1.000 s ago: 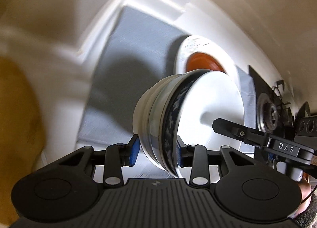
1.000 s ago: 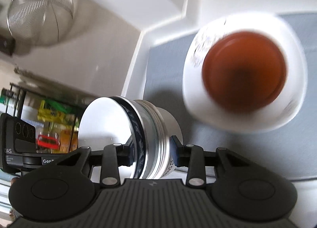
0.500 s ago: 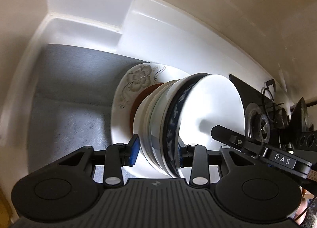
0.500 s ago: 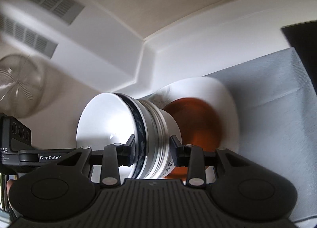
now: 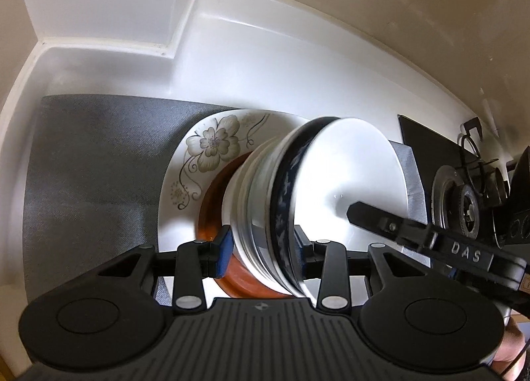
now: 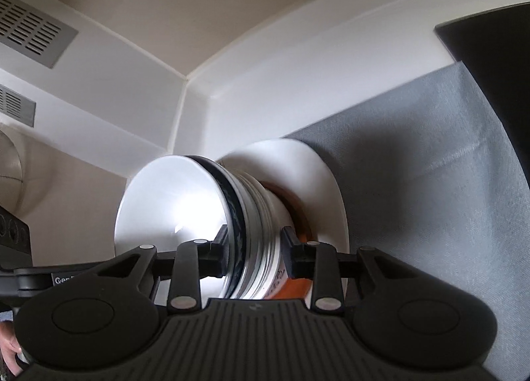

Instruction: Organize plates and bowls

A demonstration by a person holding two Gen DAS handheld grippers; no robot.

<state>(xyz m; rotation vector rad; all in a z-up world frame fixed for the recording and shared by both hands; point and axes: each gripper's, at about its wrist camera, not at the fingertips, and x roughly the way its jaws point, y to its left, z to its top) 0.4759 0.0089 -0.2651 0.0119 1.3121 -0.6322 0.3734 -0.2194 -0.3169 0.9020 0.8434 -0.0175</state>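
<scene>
Grey mat (image 5: 92, 162) — floral plate (image 5: 205, 156) underneath.

On my left wrist view, the white letters "DAS" (image 5: 466, 251) stand on the black body of the other hand-held gripper (image 5: 430, 235) that reaches in from the right. On my right wrist view, a white label starting "Gen" (image 6: 63, 280) stands on the black bar of the opposite hand-held gripper at the left edge, the rest hidden behind my own gripper's frame. A small printed mark near the foot of the stacked white bowls (image 6: 265, 248) is too blurred for me to read.
</scene>
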